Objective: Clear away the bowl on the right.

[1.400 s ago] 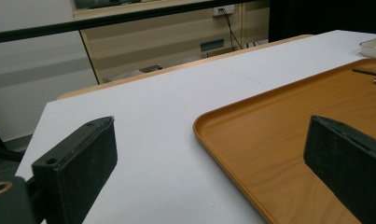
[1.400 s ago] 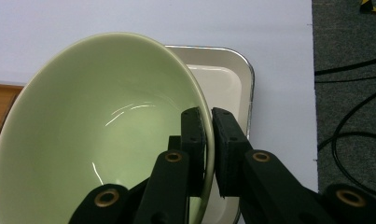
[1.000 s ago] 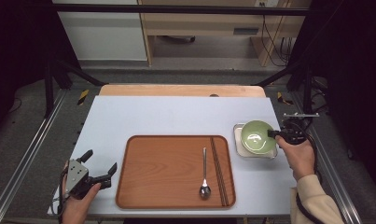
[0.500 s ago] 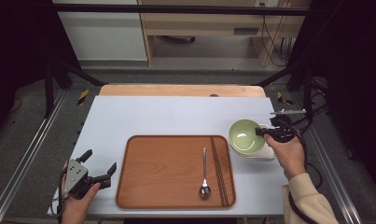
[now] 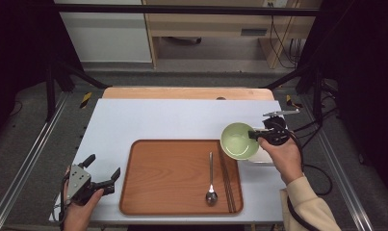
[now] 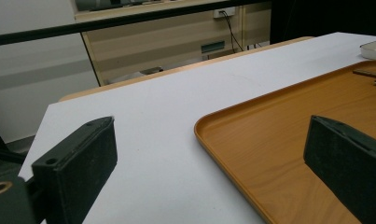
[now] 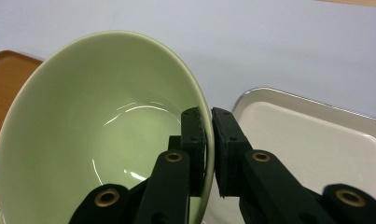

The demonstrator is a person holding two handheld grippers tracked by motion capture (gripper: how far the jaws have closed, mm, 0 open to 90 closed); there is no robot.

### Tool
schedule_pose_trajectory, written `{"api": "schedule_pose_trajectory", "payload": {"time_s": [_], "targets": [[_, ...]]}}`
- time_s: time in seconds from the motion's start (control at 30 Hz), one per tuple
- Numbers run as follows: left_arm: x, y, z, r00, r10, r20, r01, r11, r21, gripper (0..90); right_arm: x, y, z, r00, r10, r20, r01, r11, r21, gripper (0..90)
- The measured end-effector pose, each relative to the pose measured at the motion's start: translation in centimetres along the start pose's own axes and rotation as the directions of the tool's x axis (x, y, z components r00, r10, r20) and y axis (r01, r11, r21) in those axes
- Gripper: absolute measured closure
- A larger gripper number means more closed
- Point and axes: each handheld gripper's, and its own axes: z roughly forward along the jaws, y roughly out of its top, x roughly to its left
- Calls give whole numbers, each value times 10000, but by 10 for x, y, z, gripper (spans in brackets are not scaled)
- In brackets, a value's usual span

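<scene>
My right gripper (image 5: 253, 134) (image 7: 207, 140) is shut on the rim of a pale green bowl (image 5: 237, 139) (image 7: 101, 135), one jaw inside and one outside. The bowl hangs tilted in the air over the right edge of the brown tray (image 5: 172, 192) (image 6: 288, 158). Under it sits a white square dish (image 5: 265, 158) (image 7: 311, 154), empty. A metal spoon (image 5: 211, 185) and dark chopsticks (image 5: 227, 178) lie on the tray's right part. My left gripper (image 5: 101, 173) rests open at the table's front left corner, its jaws wide apart beside the tray's left edge.
The white tabletop (image 5: 177, 118) stretches behind the tray, with a wooden strip (image 5: 187, 93) along its far edge. Metal frame rails (image 5: 32, 144) run down both sides of the table. Cables (image 5: 312, 168) trail at the right.
My right gripper has lifted the green bowl off the white dish and carried it left toward the tray, tilting it. The left gripper has stayed put.
</scene>
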Motion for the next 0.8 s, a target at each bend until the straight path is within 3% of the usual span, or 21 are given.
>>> {"api": "schedule_pose_trajectory", "payload": {"time_s": [0.8], "targets": [[1, 0, -1, 10000, -8, -31, 8, 10000, -50, 25, 57, 2, 40, 9907, -929, -992, 994, 9931, 625, 840]]}}
